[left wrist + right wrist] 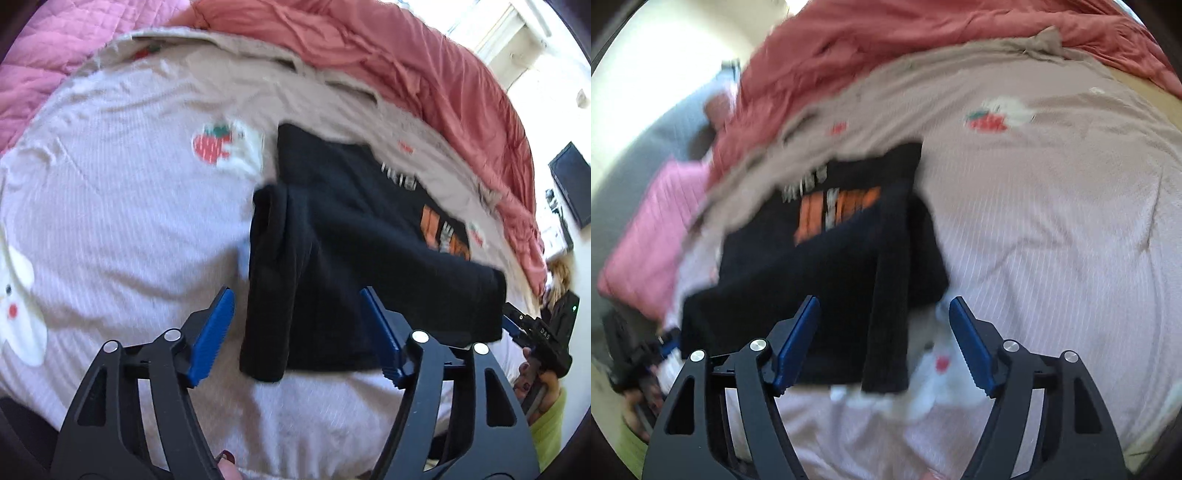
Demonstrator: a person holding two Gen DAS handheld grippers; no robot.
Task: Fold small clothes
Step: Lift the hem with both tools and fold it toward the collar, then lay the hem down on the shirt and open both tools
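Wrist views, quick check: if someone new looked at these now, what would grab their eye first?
The black T-shirt with orange lettering, partly folded, lies mid-frame on the pale striped bedsheet, its near edge between the blue pads of the open left tool. The open right tool frames the same shirt from the other side. Next, the strawberry print on the sheet beside the shirt and the rumpled red quilt along the far edge.

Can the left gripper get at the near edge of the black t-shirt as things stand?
Probably yes. The left gripper is open, and the near edge of the black t-shirt lies between its blue pads on the striped bedsheet, with nothing over it.
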